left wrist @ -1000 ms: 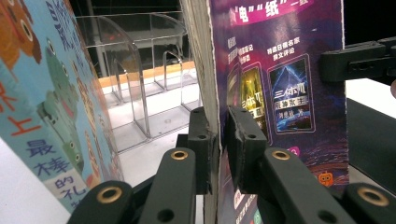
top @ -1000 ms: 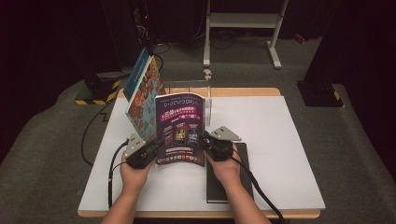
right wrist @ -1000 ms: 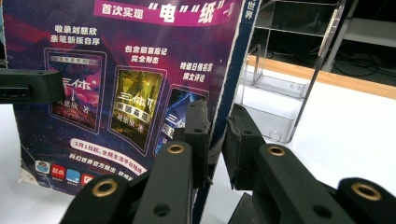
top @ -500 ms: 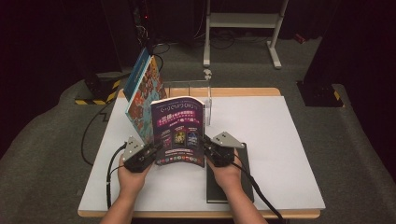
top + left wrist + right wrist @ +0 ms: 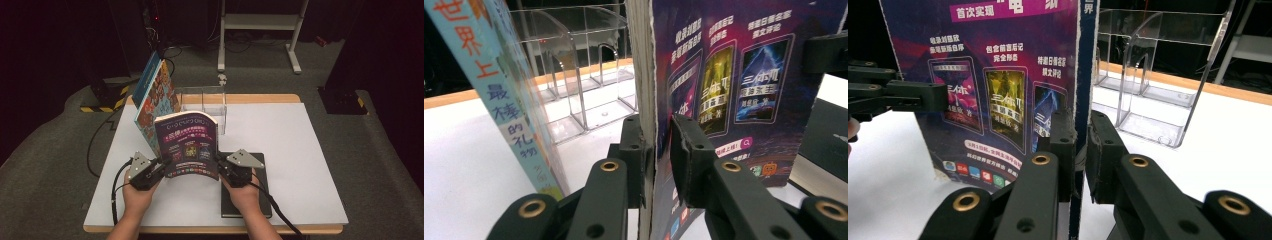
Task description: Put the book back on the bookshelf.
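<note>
A purple paperback stands upright on the white table, its back cover facing me. My left gripper is at its left edge. In the left gripper view the page edge of the paperback sits between the jaws of this gripper. The jaws have just been opening: one pad touches the pages and a thin gap shows at the other. My right gripper clamps the spine edge. In the right gripper view both pads of that gripper press on the paperback.
A blue picture book leans against a clear acrylic stand just behind the paperback. A black book lies flat under my right hand. White tabletop spreads to the right.
The paperback and both grippers have shifted a little left and toward the near edge. The paperback's top edge now sits lower in the high view.
</note>
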